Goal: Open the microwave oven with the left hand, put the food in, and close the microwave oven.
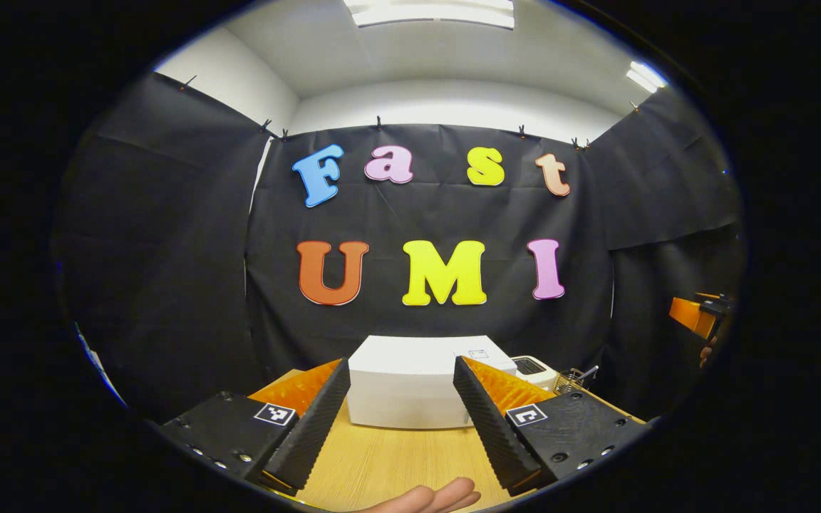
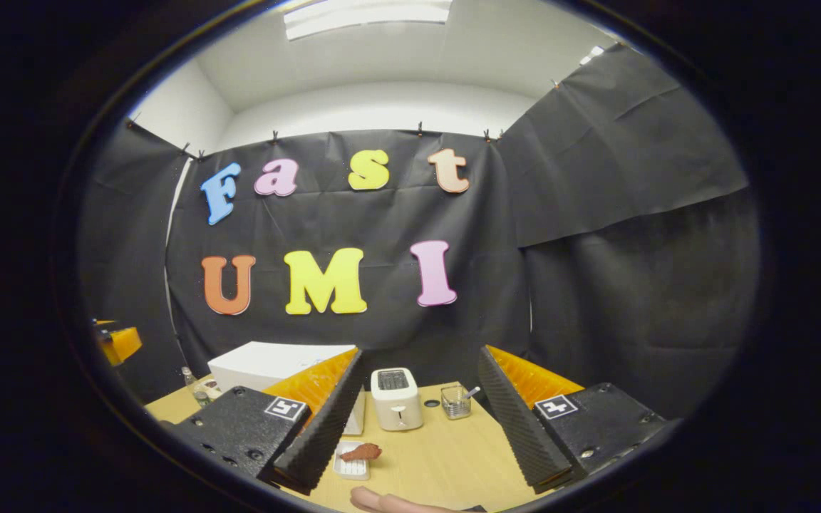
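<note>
In the left gripper view, the left gripper (image 1: 400,420) hangs above the wooden table (image 1: 396,463) with its two fingers spread wide and nothing between them. A person's hand (image 1: 428,499) shows at the bottom edge, just under the fingers. Past the fingertips, straight ahead, stands one white microwave oven (image 1: 410,381), a closed-looking box on the table; bare tabletop lies between it and the fingers, so nothing blocks the way. To its right sits one white toaster (image 1: 535,369), and just beyond that a wire holder (image 1: 573,379) with a utensil handle poking out. At the far right edge is part of the other gripper, held by a hand.

In the right gripper view, the right gripper (image 2: 417,434) also has its two fingers held well apart, holding nothing. A fingertip (image 2: 382,501) of the person shows at the bottom. Nearest, beside the left finger, lies one small white tray (image 2: 350,464) with one brown piece of food (image 2: 362,452) resting on it. Farther off stands the toaster (image 2: 396,399), with a round dark spot on the table just to its right, then one clear glass container (image 2: 456,401) with a utensil in it. The microwave oven (image 2: 268,365) stands to the left, partly hidden behind the left finger. Small bottles (image 2: 200,390) sit beyond its left side; their number is hard to tell.
</note>
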Demonstrator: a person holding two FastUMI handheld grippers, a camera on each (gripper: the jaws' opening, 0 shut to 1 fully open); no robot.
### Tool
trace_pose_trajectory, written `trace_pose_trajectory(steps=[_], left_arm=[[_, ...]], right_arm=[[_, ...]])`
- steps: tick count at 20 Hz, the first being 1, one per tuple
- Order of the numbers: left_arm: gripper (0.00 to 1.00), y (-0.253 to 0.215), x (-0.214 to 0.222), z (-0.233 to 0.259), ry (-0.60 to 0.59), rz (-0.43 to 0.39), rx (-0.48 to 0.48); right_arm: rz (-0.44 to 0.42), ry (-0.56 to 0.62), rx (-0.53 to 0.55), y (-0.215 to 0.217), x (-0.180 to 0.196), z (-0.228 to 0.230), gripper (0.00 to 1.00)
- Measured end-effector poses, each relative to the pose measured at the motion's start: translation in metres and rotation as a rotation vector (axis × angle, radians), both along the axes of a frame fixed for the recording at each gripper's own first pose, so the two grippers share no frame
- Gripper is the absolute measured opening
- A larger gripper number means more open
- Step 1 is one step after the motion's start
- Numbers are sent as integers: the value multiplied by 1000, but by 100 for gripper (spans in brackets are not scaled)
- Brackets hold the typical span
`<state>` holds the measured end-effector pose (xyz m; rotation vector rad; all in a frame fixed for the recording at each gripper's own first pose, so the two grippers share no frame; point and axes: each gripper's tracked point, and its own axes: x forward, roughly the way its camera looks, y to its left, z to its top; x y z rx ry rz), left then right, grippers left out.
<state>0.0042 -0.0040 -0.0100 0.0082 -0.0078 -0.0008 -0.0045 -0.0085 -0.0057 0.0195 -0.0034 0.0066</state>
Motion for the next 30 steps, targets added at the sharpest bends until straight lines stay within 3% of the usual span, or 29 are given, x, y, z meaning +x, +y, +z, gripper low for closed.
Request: trace_pose_trajectory(steps=[4, 5, 7, 8, 11, 12, 13, 14, 15, 16, 20, 21, 23, 24, 25, 26, 27, 28, 30], left_arm=[[92, -13, 20, -22, 27, -4, 14], [92, -16, 25, -29, 35, -2, 5], [92, -28, 44, -42, 45, -16, -20], [92, -34, 52, -49, 49, -25, -34], [92, -49, 81, -67, 37, -49, -64], [92, -54, 92, -77, 41, -57, -72], [92, -60, 102, -88, 55, -65, -78], [92, -67, 113, -101, 74, -76, -82], [92, -74, 122, -112, 89, -85, -81], [92, -80, 132, -123, 101, -93, -70], [92, -102, 167, -162, 127, -111, -12], [92, -108, 176, -171, 132, -115, -12], [92, -117, 190, -195, 166, -123, -16], [92, -123, 197, -207, 187, -126, -25], [92, -130, 204, -217, 200, -138, -24], [92, -135, 211, -226, 209, -141, -11], [92, -136, 220, -235, 215, -130, 8], [92, -138, 229, -244, 221, -126, 17], [92, -147, 244, -258, 232, -132, 13]], right_arm=[[10, 6, 14, 1, 4, -7, 100], [12, 8, 4, 1, 4, -11, 92], [21, 19, -17, 2, 5, -19, 92], [29, 27, -27, 3, 4, -23, 100], [44, 50, -38, 3, 4, -32, 100], [47, 49, -33, 2, 3, -33, 92], [47, 44, -25, 2, 4, -32, 100], [49, 41, -21, 2, 4, -32, 100], [54, 41, -20, 3, 5, -33, 100], [59, 38, -20, 4, 6, -35, 92], [71, 41, -38, 9, 13, -42, 92], [80, 44, -39, 12, 15, -44, 100], [100, 48, -31, 17, 19, -48, 100], [110, 49, -26, 19, 21, -50, 92], [117, 49, -22, 20, 24, -51, 100], [120, 48, -21, 20, 26, -54, 92], [121, 46, -21, 18, 29, -56, 92], [119, 40, -24, 16, 32, -58, 100], [117, 23, -51, 12, 40, -61, 100]])
